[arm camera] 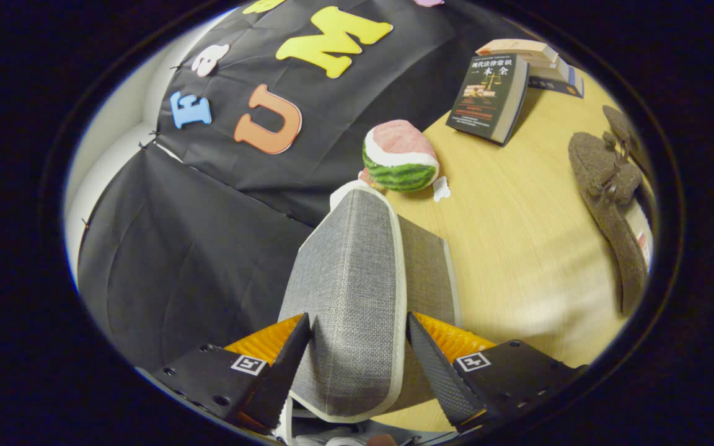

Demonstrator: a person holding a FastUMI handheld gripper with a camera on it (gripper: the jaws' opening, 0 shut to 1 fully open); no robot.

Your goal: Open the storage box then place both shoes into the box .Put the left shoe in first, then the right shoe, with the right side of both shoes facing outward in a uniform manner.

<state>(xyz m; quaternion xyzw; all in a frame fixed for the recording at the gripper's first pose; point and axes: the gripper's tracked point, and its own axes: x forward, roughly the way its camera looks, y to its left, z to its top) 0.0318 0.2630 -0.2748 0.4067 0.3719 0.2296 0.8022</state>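
Gripper [357, 353] fingers clamp one raised lid [357, 279] of grey woven fabric with pale piping along its rounded edge, pressing it from both sides. One storage box [425, 260] of the same cloth stands under it on the pale wooden table [518, 248]. Two fuzzy brown shoes [611, 192] lie side by side well beyond the box. One plush watermelon slice [400, 158] sits just past the lid. One dark book [487, 99] leans against a stack of others.

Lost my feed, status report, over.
Gripper shut on grey box lid, lid raised. Brown shoes on table beyond, not yet boxed. Watermelon toy behind box.
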